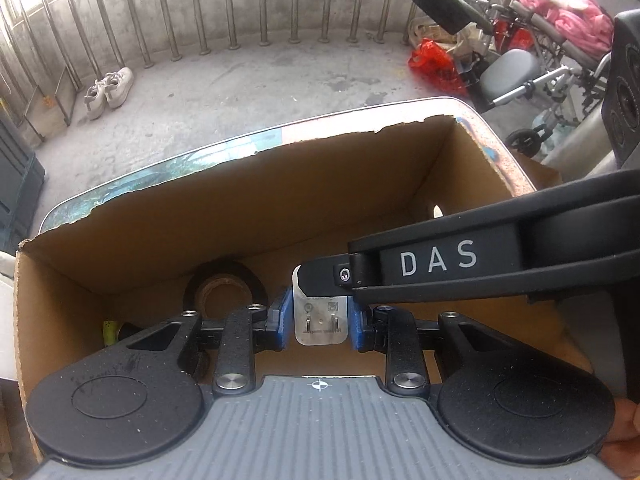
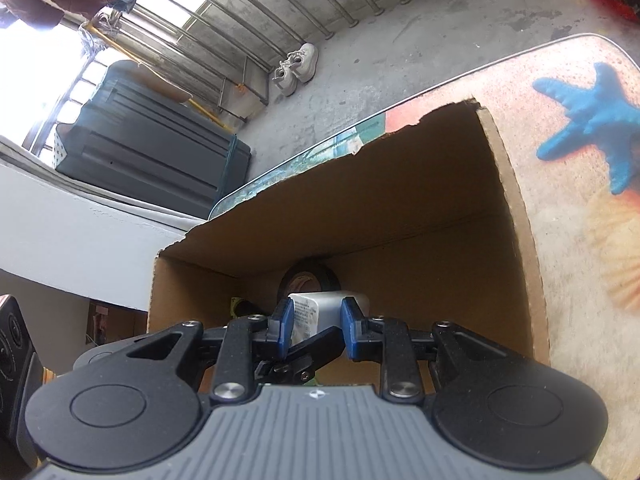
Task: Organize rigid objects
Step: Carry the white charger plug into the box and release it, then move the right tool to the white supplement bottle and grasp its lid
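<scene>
Balcony table; cardboard box (image 1: pixel 280 208); right tool (image 1: pixel 320 280) marked "DAS".

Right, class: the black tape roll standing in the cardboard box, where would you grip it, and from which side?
Take the top arc of the tape roll, coming from above and in front: one finger in the open core, one over the outer edge. It stands on edge against the cardboard box far wall, so its back face is probably blocked, while hole and top are free.
</scene>
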